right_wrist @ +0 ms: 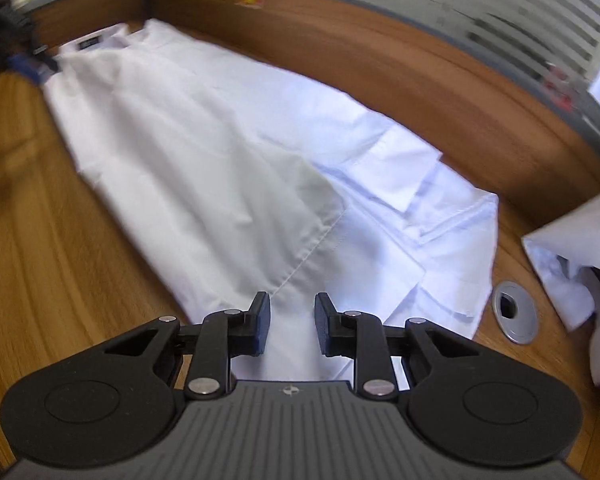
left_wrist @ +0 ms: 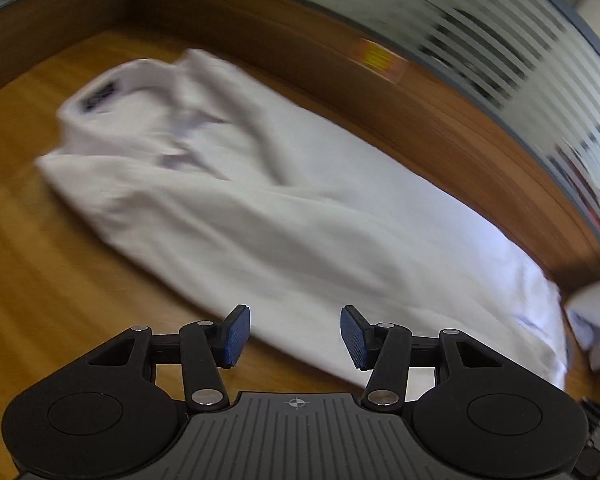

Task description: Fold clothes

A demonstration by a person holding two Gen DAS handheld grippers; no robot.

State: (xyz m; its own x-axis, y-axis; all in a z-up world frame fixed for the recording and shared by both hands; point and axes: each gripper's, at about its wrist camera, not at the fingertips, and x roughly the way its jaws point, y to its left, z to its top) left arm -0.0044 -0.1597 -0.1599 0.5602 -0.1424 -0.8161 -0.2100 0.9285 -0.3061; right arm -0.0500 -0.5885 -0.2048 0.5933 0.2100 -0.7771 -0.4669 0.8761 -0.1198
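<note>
A white collared shirt (left_wrist: 260, 200) lies lengthwise on the wooden table (left_wrist: 40, 280), sides folded in, with its collar and dark label (left_wrist: 98, 98) at the far left. My left gripper (left_wrist: 295, 334) hovers open at the shirt's near edge, nothing between its blue pads. In the right wrist view the same shirt (right_wrist: 228, 168) stretches away, with a folded sleeve and cuff (right_wrist: 400, 172) lying on its right side. My right gripper (right_wrist: 292, 320) is open over the shirt's hem end, and cloth shows between the pads without being pinched. The left gripper's blue tip (right_wrist: 32, 66) appears near the collar.
A wooden ledge (right_wrist: 380, 68) with striped glass above runs along the table's far side. A round metal cable grommet (right_wrist: 514, 318) sits in the table right of the hem. More white cloth (right_wrist: 572, 256) is piled at the right edge, also seen as white cloth (left_wrist: 598, 320).
</note>
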